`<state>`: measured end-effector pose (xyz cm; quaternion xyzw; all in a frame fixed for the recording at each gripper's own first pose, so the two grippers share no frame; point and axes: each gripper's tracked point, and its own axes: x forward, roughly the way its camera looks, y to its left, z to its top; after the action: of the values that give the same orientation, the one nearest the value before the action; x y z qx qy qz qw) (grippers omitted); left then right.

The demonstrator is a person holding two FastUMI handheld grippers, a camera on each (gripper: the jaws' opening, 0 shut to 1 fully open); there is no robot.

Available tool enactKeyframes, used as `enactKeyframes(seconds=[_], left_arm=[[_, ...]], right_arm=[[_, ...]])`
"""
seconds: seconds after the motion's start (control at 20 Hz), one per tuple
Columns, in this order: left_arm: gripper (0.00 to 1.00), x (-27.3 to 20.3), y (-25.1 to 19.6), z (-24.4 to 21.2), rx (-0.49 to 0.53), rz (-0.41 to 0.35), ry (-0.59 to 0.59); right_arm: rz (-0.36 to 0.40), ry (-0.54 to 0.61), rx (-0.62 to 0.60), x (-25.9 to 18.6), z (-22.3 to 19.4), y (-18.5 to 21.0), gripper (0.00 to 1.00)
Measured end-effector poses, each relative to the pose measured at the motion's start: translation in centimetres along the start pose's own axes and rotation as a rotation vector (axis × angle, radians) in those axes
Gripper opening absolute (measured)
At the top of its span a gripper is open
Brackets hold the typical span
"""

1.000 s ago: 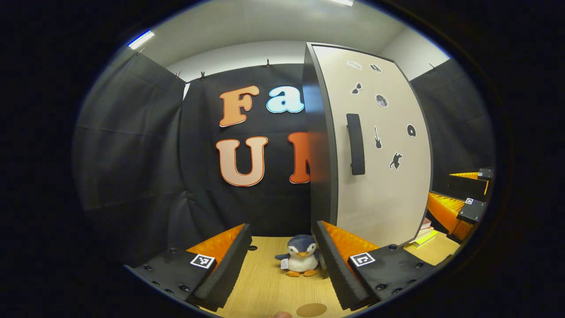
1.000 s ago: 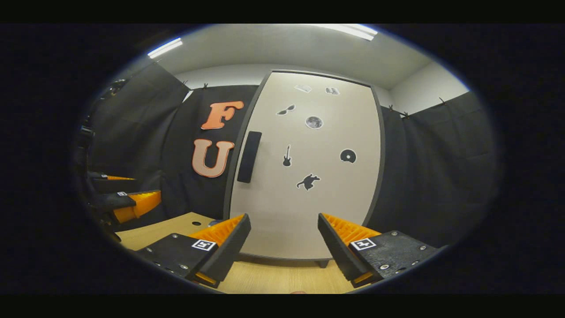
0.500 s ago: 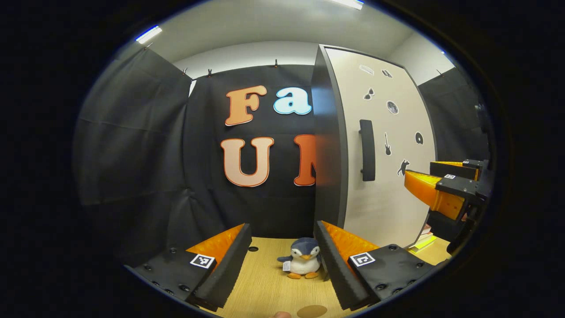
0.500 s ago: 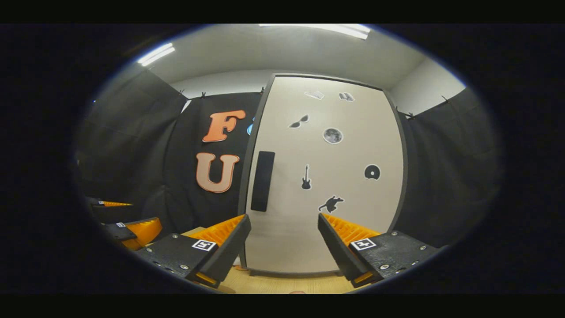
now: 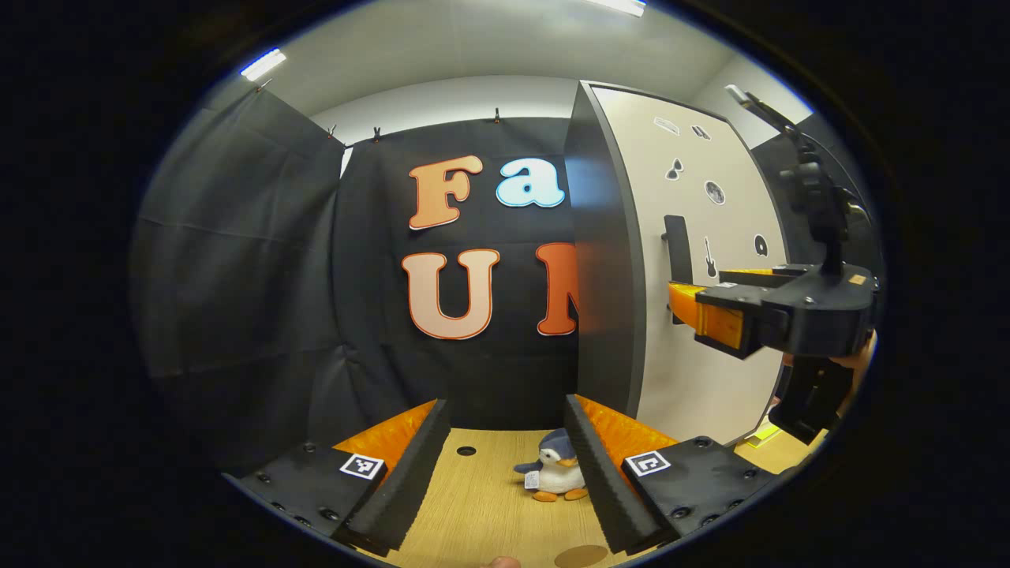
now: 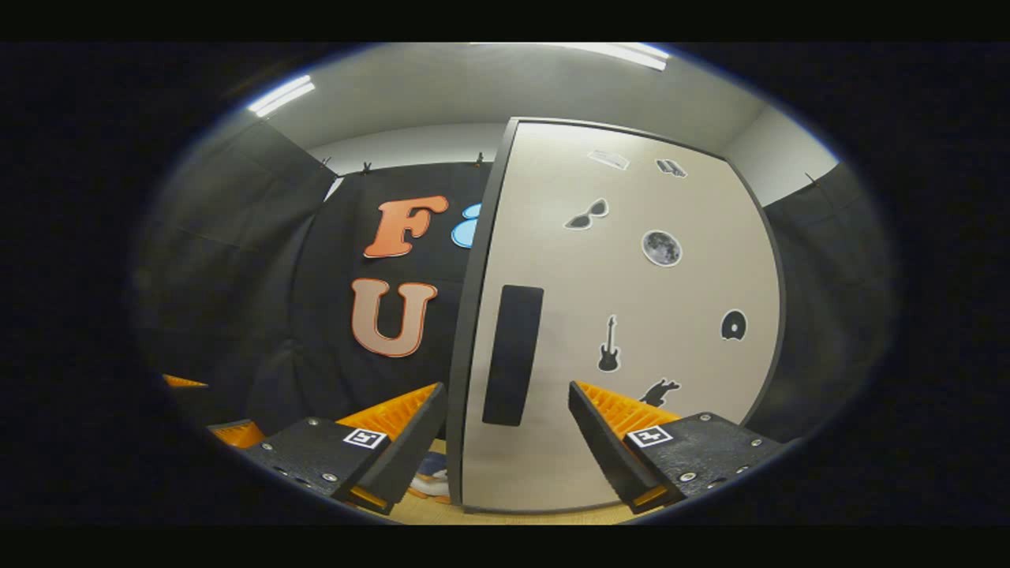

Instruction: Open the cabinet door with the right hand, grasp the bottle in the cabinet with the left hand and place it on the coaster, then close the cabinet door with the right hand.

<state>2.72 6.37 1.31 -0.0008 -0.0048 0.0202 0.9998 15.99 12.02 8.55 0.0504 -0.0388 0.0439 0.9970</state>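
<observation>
Cabinet door (image 5: 710, 260) first, in the left gripper view: it stands at about 2 o'clock and is shut flat against the cabinet. Its dark handle (image 5: 677, 252) runs up and down near the door's left edge. The right gripper (image 5: 694, 304) has come in from the 3 o'clock side. A second ago it was low in the corner; now its tip is right by the handle. A hand (image 5: 856, 363) holds it from behind. I cannot tell from here how its fingers are set. The left gripper (image 5: 501, 465) sits at 6 o'clock with its fingers wide apart and nothing between them. Just past them a toy penguin (image 5: 559, 476) stands on the wooden table (image 5: 473, 505), and a round coaster (image 5: 580, 556) lies at the bottom edge.

In the right gripper view, the door (image 6: 631, 315) is much bigger than it was a second ago. The handle (image 6: 513, 355) sits at about 6 o'clock, just above the gap of the right gripper (image 6: 505, 442). Its fingers are wide apart and not yet around the handle.

I think the right gripper is about to grab the handle and pull. The bottle should be inside the shut cabinet.
</observation>
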Motion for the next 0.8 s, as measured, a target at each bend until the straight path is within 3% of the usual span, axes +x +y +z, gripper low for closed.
enactKeyframes(seconds=[0.2,0.4,0.5,0.65,0.8], left_arm=[[0.95,0.1,0.7,-0.4,-0.015,-0.001,0.007],[0.94,0.2,1.9,-0.9,-0.021,0.019,0.016],[0.94,0.1,2.4,-1.3,-0.027,0.029,0.023],[0.95,0.0,2.9,-1.9,-0.036,0.037,0.038],[0.95,-0.4,3.3,-2.0,-0.038,0.048,0.042]], right_arm=[[-0.023,0.020,0.034,2.6,-0.3,0.0,0.93],[-0.045,0.073,0.085,3.9,-1.5,-0.2,0.82],[-0.062,0.046,0.091,4.2,-1.0,-0.7,0.70],[-0.056,0.053,0.142,4.1,-1.0,-0.1,0.41],[-0.066,0.062,0.163,4.0,-0.9,-0.2,0.32]])
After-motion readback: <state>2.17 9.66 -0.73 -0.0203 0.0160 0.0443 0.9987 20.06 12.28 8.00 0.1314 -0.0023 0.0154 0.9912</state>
